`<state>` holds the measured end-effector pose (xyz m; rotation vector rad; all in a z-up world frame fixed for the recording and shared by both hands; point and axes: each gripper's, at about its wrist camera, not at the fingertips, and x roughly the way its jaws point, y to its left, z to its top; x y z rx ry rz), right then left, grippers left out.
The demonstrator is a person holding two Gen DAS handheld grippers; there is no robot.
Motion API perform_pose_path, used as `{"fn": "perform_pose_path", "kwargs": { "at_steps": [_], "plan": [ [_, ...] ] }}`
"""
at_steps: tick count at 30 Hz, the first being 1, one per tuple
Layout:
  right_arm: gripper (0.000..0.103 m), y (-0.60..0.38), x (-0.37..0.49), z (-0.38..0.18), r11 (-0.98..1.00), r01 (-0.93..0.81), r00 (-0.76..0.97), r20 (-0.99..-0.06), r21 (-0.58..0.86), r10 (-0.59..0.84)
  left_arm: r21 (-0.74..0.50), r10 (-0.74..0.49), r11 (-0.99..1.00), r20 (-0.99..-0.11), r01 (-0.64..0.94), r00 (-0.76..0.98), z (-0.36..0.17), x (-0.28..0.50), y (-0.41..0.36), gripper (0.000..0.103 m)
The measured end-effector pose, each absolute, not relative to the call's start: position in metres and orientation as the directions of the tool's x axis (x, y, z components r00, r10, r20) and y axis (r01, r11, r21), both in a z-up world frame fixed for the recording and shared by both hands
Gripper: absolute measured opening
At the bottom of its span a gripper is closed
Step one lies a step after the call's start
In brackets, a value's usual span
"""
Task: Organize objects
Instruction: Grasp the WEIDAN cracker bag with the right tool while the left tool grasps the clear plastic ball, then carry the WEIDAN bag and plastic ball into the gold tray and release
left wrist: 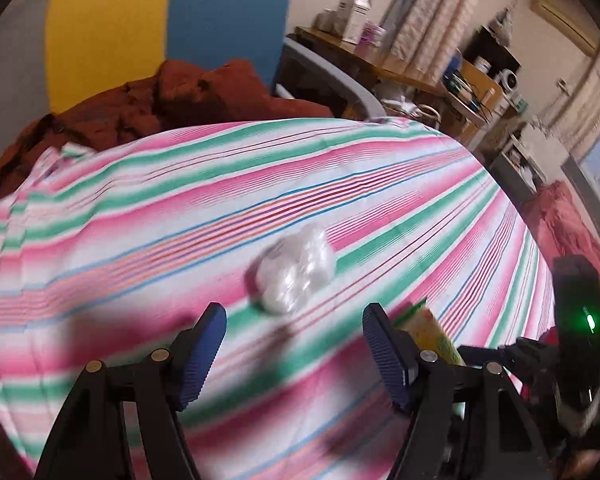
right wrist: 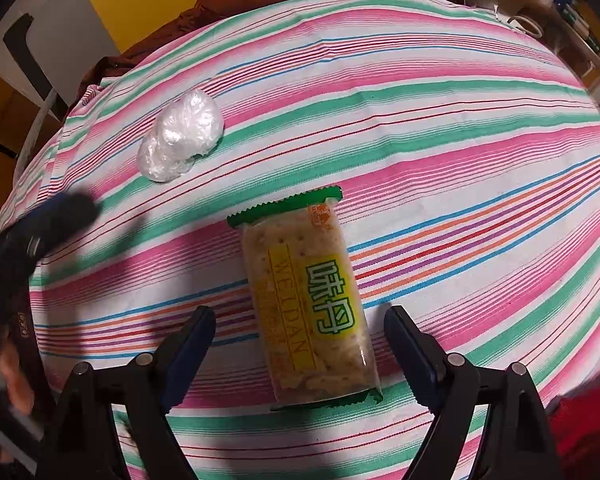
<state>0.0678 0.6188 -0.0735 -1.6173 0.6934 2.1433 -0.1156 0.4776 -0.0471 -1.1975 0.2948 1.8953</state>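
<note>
Right gripper point(right wrist: 300, 340) is pointing steeply down over the tabletop, jaws standing wide apart, nothing clamped. The clear-and-green cracker packet with a yellow label point(right wrist: 306, 300) is lying flat on the pink, green and white striped cloth point(right wrist: 460, 128), its near end sitting between the 2 blue pads without touching either.

The crumpled clear plastic wad point(right wrist: 182, 134) is resting on the cloth up-left of the packet, well apart from it.

Left gripper point(left wrist: 294, 352) is hovering just short of that plastic wad point(left wrist: 292, 276), jaws apart and empty. Left view is motion-blurred, so the gap to the wad is probably small but hard to judge. The packet's end point(left wrist: 432, 332) is showing just behind the left gripper's right finger.
</note>
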Motion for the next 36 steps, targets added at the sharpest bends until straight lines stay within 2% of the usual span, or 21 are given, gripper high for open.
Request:
{"fn": "perform_pose_path", "kwargs": {
  "at_steps": [4,8,12,14,19,33,34,36],
  "plan": [
    [0.092,0.614,0.068,-0.075,-0.830,-0.541,-0.258,-0.966,0.138,0.008,-0.127,0.493,-0.561,-0.845,-0.818,-0.207,-0.061,-0.119,0.510,0.071],
    [0.093,0.613,0.071,-0.075,-0.832,-0.538,-0.257,-0.966,0.135,0.009,-0.082,0.455,-0.544,-0.865,-0.835,-0.211,-0.077,-0.127,0.527,0.070],
    [0.094,0.614,0.074,-0.074,-0.833,-0.537,-0.256,-0.966,0.133,0.011,-0.056,0.441,-0.558,-0.865,-0.828,-0.238,-0.085,-0.133,0.529,0.041],
    [0.095,0.613,0.076,-0.074,-0.836,-0.533,-0.255,-0.967,0.128,0.014,-0.092,0.460,-0.558,-0.861,-0.825,-0.215,-0.083,-0.134,0.521,0.037],
    [0.095,0.612,0.080,-0.073,-0.846,-0.520,-0.259,-0.965,0.113,0.030,-0.065,0.446,-0.593,-0.856,-0.803,-0.261,-0.084,-0.116,0.489,0.036],
    [0.096,0.608,0.091,-0.070,-0.862,-0.499,-0.252,-0.967,0.087,0.048,-0.091,0.446,-0.675,-0.841,-0.732,-0.306,-0.080,-0.024,0.368,0.036],
    [0.094,0.607,0.092,-0.069,-0.864,-0.497,-0.251,-0.966,0.079,0.056,-0.082,0.448,-0.675,-0.835,-0.733,-0.318,-0.080,-0.016,0.361,0.036],
    [0.081,0.605,0.093,-0.067,-0.868,-0.495,-0.241,-0.966,0.034,0.099,-0.068,0.452,-0.675,-0.825,-0.735,-0.339,-0.081,-0.005,0.351,0.036]
  ]
}}
